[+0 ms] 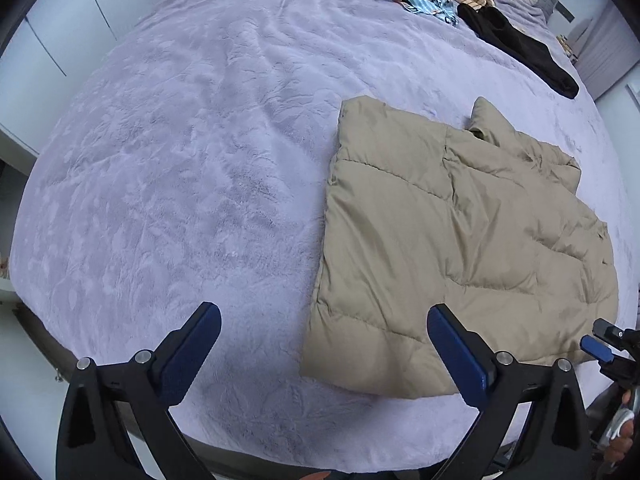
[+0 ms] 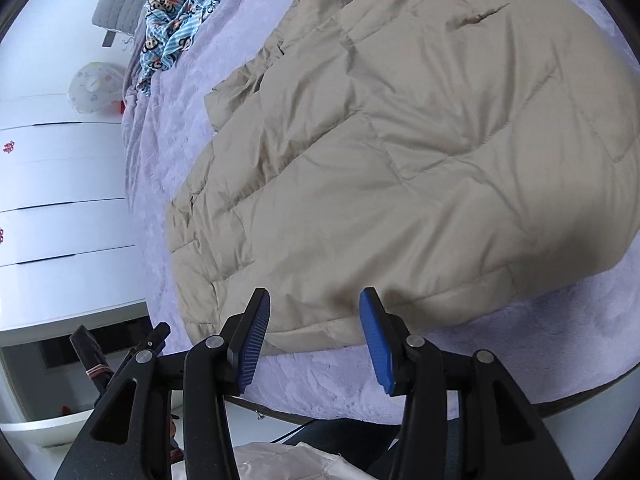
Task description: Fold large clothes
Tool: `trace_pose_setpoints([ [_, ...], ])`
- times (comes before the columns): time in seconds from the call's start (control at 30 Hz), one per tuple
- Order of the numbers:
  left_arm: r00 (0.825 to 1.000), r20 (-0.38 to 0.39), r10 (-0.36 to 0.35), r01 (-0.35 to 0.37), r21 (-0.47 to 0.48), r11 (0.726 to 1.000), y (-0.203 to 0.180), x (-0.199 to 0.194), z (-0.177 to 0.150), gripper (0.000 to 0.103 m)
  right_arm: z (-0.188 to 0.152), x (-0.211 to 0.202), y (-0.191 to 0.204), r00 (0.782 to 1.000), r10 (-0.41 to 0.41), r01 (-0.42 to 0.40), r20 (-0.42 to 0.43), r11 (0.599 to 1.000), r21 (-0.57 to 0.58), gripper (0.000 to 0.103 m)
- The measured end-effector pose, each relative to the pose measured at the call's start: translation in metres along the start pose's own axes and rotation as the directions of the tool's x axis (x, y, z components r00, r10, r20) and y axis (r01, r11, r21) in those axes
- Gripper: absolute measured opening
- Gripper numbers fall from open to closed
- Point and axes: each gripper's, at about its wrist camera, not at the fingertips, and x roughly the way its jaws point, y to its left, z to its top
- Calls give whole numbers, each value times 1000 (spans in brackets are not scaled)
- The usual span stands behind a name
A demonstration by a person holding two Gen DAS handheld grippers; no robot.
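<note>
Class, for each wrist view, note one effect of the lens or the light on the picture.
Left wrist view: the fisheye bows the purple bed cover into a dome, with dark corners. Right wrist view: a soft shadow falls on the beige padded jacket near the jaws, and its near edge is slightly blurred.

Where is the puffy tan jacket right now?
The tan jacket lies folded on the purple blanket, right of centre in the left wrist view, near the bed's front edge.
</note>
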Motion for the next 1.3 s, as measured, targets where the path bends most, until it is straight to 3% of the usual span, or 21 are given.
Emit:
trace_pose_setpoints([
  [0.17, 999, -36, -18, 19, 34, 999, -2, 19, 19, 103, 0, 11, 20, 995, -104, 104, 1, 994, -28, 56],
  [0.43, 998, -45, 38, -35, 80, 996, -13, 38, 32, 103, 4, 27, 40, 977, -214, 211, -13, 970, -119, 57],
  [0.67, 998, -62, -10, 11, 25, 1000, -17, 38, 30, 103, 19, 35, 44, 971, -231, 217, -59, 959, -181, 57],
  [0.77, 998, -61, 4, -2, 26, 1000, -19, 42, 32, 103, 24, 37, 44, 968, -242, 224, -70, 954, -200, 57],
  [0.87, 998, -60, 24, -23, 21, 1000, -19, 46, 35, 103, 25, 39, 40, 964, -253, 232, -82, 951, -205, 57],
  [1.1, 999, -48, -25, 26, 18, 999, -12, 52, 47, 103, 24, 35, 30, 960, -268, 248, -83, 948, -197, 57],
  [1.3, 995, -93, -38, 38, 3, 999, -8, 65, 51, 103, 23, 34, 30, 957, -279, 262, -76, 948, -179, 57],
])
